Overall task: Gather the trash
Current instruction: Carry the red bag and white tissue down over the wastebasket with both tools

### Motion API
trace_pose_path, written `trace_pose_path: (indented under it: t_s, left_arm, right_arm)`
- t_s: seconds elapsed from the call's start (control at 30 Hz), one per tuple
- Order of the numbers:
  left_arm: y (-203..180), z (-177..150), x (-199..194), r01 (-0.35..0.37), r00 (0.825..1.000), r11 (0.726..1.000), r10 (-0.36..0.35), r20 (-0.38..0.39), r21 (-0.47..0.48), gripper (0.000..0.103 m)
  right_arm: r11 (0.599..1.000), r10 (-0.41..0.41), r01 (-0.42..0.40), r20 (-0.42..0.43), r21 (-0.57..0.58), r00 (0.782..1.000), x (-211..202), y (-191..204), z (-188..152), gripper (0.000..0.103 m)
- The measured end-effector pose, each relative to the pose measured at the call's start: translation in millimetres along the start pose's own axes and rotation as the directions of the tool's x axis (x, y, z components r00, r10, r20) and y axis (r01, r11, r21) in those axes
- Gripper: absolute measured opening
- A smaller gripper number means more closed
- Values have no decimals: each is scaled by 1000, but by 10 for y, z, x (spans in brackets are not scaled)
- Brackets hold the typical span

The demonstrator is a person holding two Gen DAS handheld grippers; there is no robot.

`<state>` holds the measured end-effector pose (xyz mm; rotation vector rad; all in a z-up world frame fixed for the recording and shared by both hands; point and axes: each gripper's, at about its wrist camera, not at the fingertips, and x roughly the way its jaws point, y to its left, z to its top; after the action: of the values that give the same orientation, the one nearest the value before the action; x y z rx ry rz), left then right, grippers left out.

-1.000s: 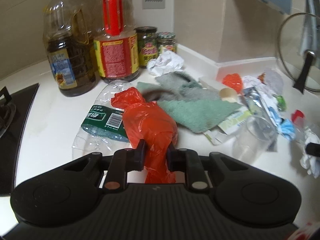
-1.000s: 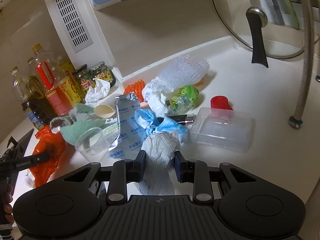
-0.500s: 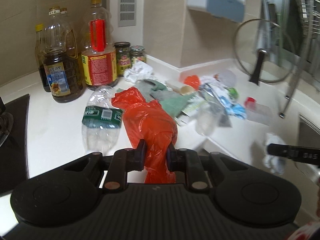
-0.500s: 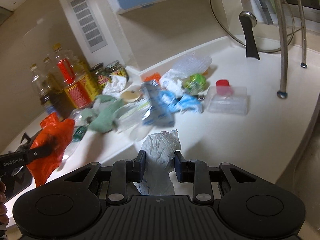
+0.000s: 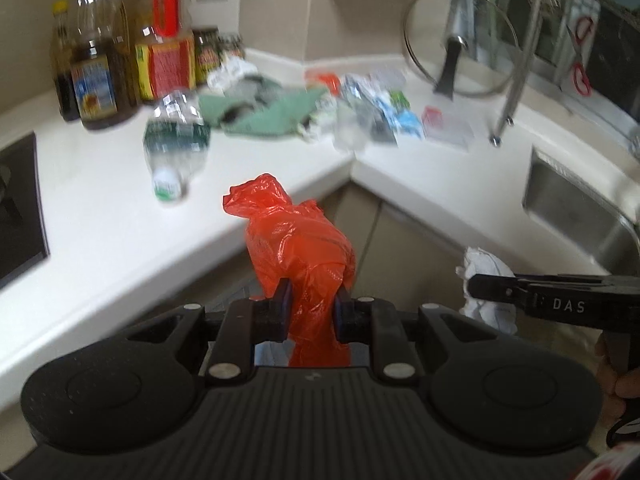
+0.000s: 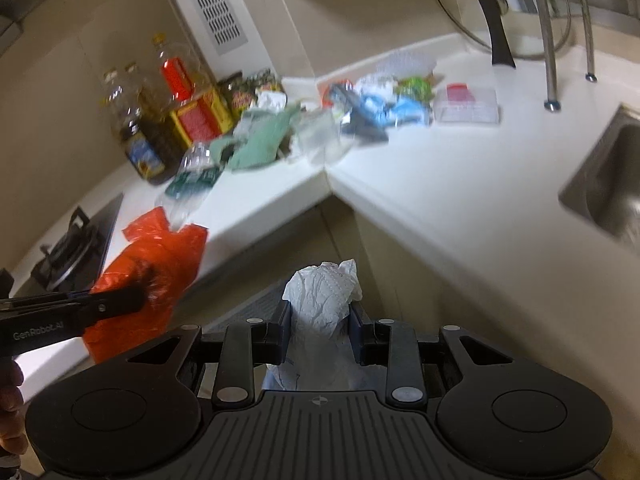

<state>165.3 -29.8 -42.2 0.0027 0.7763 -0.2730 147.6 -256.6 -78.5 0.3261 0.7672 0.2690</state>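
Observation:
My left gripper point(image 5: 311, 307) is shut on a crumpled orange plastic bag point(image 5: 298, 244), held off the counter in front of its inner corner. In the right wrist view the same orange plastic bag point(image 6: 148, 268) hangs at the lower left. My right gripper point(image 6: 320, 322) is shut on a crumpled white paper towel point(image 6: 324, 296), also clear of the counter; that white paper towel point(image 5: 486, 280) shows at the right of the left wrist view. A pile of wrappers and packets point(image 5: 372, 108) stays on the white counter point(image 6: 460, 208), with a crushed clear water bottle point(image 5: 176, 140) lying beside it.
Oil bottles point(image 5: 100, 64) and jars point(image 5: 206, 56) line the back wall. A green cloth point(image 5: 268, 112) lies among the litter, next to a clear plastic box point(image 6: 468, 108). A glass lid point(image 5: 456, 52) leans by the faucet pipes point(image 6: 548, 40). Sink point(image 5: 580, 216) at right, stove point(image 6: 76, 248) at left.
Both grippers have pulled back from the counter, carrying the orange bag and the paper towel off its surface. The trash pile and bottles now look farther away.

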Motion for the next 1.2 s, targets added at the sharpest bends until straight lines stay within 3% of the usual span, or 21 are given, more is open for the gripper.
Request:
trace_pose_path:
  t_s: [0.23,0.6,1.2]
  left_arm:
    - [-74,-409,184,43,994,999,-41,-97,21,19]
    - [-99,-726,802,17,970,1000,-18,-243,-6,19]
    - [-90,-1119,1927,-26,941,999,14,-339,-31,19]
  right_arm:
    - [999,-33,32,-59,-21,998,125,13,-427,30]
    - [996,-41,29,-147,-83,988,648,-257,-666,30]
    - [987,-34,-6,-246,-161,969,1658,-689,-882,30]
